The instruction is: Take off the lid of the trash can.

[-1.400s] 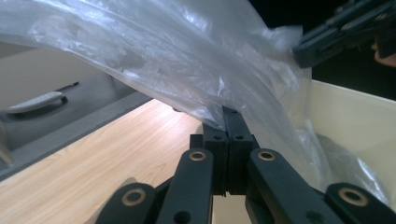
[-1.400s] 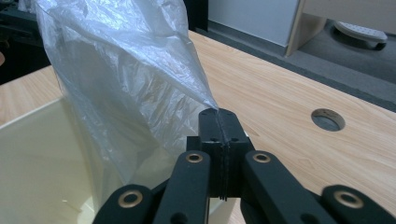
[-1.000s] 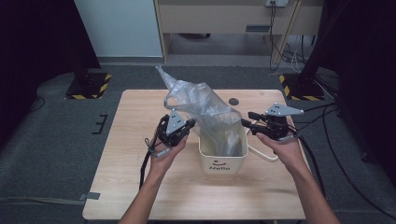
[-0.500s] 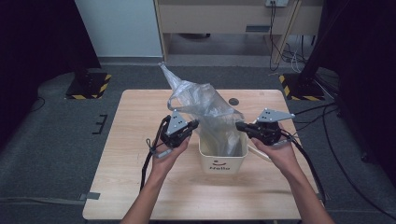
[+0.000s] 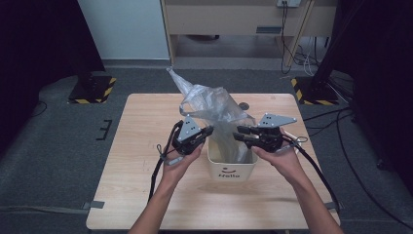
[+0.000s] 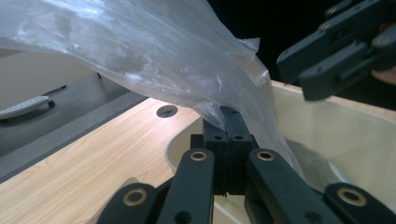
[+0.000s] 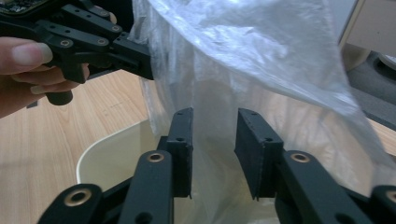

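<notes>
Left tongs (image 5: 208,130) are pinched tight on a fold of the clear plastic bag (image 5: 214,105), right at the near-left rim of the cream bin (image 5: 231,170); the left gripper view shows the two pads pressed flat together with film caught between them. That pinch looks like the anchor for lining the bin, so it is best kept steady and low against the rim while the other side works.

Between the two tongs the bag stands up out of the bin, bunched and leaning away, with its lower part already down inside. The bin sits on the wooden tabletop (image 5: 146,146), just below and between the tongs.

Right tongs (image 5: 238,134) have just been opening and stand partly apart. In the right gripper view, film hangs in the gap, but the pads (image 7: 183,140) do not press it. To do this step well, I would judge they should close on the free edge nearest them, then draw it outward over the right rim without tugging the left pinch loose.
</notes>
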`<state>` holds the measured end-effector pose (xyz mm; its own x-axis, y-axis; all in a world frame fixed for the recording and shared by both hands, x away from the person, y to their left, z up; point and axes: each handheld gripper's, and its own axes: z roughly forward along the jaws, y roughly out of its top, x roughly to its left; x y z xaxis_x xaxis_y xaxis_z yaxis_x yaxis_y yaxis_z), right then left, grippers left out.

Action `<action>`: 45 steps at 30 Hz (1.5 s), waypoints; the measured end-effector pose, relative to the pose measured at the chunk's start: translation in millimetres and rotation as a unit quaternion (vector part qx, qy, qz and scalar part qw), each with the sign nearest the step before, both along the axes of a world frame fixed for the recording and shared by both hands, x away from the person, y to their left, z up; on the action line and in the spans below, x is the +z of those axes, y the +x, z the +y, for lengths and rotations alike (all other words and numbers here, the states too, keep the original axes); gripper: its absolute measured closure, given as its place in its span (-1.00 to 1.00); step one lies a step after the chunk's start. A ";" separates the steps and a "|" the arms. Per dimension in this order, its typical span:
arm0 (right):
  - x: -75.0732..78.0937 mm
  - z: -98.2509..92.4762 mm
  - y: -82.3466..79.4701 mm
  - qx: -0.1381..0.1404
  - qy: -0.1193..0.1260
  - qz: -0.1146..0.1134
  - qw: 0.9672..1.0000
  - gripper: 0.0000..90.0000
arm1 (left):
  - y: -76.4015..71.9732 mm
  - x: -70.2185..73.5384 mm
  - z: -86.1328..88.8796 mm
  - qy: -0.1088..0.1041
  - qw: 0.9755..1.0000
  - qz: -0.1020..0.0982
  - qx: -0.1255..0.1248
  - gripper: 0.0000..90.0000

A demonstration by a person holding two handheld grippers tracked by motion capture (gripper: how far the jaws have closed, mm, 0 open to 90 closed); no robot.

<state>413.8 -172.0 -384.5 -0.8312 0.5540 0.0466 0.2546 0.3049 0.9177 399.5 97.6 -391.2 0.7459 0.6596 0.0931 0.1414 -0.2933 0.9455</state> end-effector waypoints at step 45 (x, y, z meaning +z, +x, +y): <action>-0.2 18.7 -8.1 -0.006 -0.011 -0.021 1.000 1.00 | 1.2 2.5 0.0 0.045 0.999 -0.012 0.000 1.00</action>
<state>405.7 -153.2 -384.7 -0.8250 0.5651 -0.0012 0.2197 0.3228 0.9206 400.7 97.6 -388.7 0.7423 0.6484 0.1694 0.1197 -0.3770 0.9184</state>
